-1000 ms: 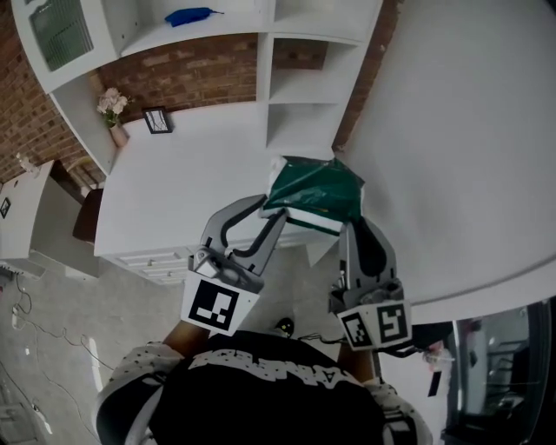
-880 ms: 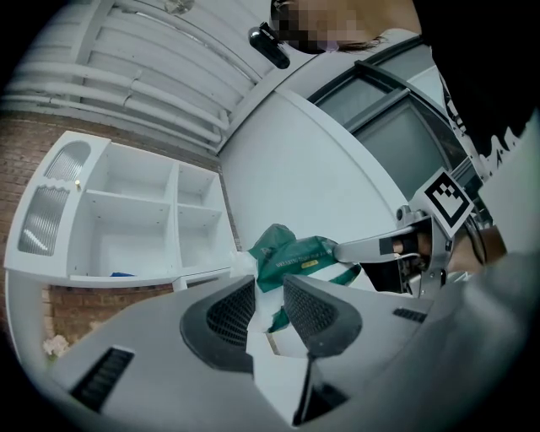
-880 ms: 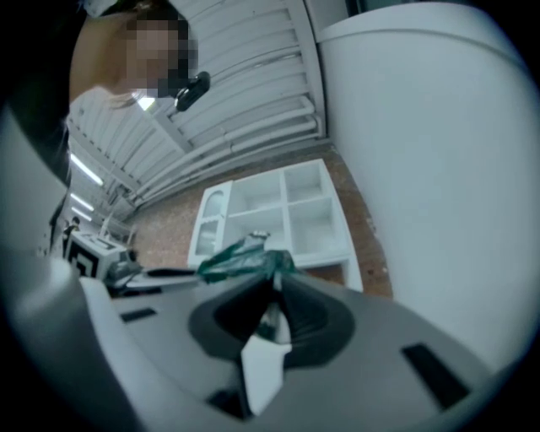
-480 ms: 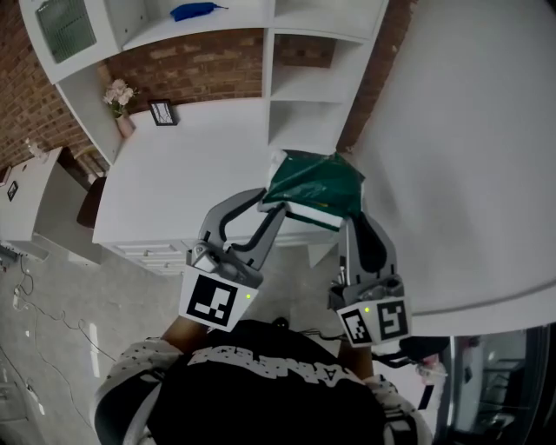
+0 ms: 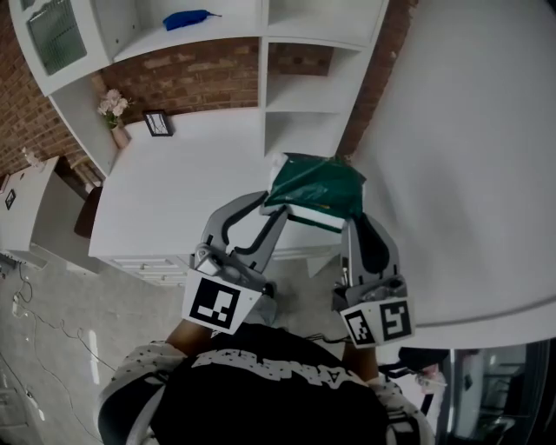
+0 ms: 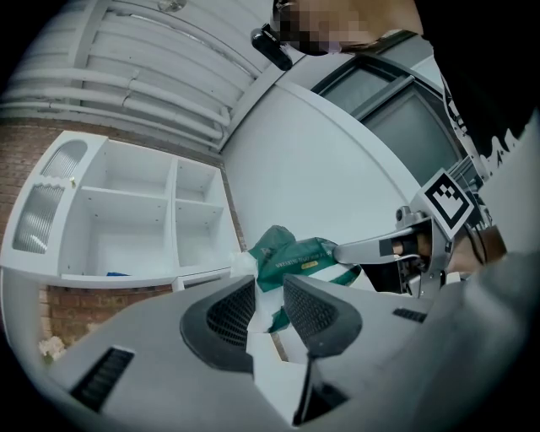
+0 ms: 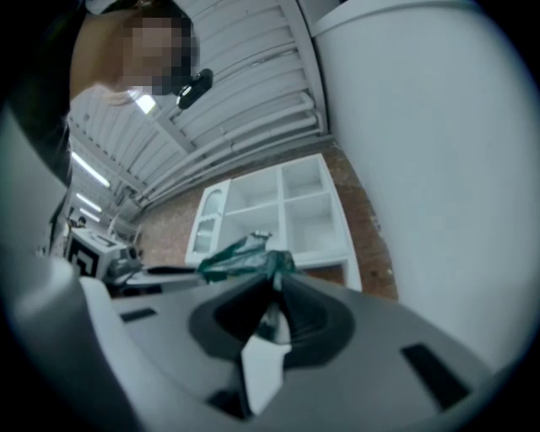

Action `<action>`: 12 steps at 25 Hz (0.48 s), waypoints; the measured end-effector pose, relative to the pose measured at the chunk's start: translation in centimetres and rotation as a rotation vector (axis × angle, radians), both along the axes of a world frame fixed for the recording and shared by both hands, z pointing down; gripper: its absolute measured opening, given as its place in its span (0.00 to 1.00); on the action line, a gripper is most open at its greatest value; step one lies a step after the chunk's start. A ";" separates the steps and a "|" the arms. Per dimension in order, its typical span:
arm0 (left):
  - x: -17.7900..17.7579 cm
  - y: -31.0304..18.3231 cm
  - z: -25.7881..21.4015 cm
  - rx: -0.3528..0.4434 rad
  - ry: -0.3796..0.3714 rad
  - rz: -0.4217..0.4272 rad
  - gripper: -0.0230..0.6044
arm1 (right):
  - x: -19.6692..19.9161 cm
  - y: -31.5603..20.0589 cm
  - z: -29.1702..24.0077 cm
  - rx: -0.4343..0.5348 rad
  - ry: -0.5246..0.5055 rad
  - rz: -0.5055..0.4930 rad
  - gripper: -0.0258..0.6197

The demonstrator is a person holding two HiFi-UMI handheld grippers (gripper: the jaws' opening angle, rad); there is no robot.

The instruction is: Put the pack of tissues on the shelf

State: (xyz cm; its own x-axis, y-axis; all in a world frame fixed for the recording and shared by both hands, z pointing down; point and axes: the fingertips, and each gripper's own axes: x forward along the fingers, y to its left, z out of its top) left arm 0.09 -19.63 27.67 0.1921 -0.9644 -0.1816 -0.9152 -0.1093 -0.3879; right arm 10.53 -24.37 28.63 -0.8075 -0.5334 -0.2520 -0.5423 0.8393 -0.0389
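I hold the pack of tissues [image 5: 314, 193] in the air between both tools, in front of the white shelf unit [image 5: 300, 87] and by the near right corner of the white desk [image 5: 165, 204]. It touches neither. The left gripper [image 6: 268, 294] is clenched on the pack's white-and-green edge. The right gripper [image 7: 274, 295] is pinched tight on the crumpled wrapper at the opposite side. The pack sits tilted and its green wrapper is creased. At the desk's far left, a framed picture [image 5: 157, 122] stands near a flower vase [image 5: 113, 111]. A blue item [image 5: 187, 16] lies on an upper shelf.
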 end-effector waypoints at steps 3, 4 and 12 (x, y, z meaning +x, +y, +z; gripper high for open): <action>-0.6 -2.1 0.0 0.013 0.019 0.018 0.25 | -0.6 -2.0 -0.4 0.013 0.010 0.018 0.15; -0.8 -2.9 0.0 0.020 0.024 0.027 0.25 | -0.6 -2.8 -0.6 0.020 0.013 0.026 0.15; -3.0 -10.0 -1.3 0.058 0.044 0.059 0.24 | -2.7 -9.5 -2.3 0.064 0.024 0.057 0.15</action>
State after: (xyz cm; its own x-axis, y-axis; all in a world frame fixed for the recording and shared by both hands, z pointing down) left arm -2.93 -29.59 26.40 0.2392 -0.9393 -0.2460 -0.9242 -0.1426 -0.3544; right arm 7.80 -33.91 26.36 -0.7825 -0.5621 -0.2679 -0.5895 0.8073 0.0281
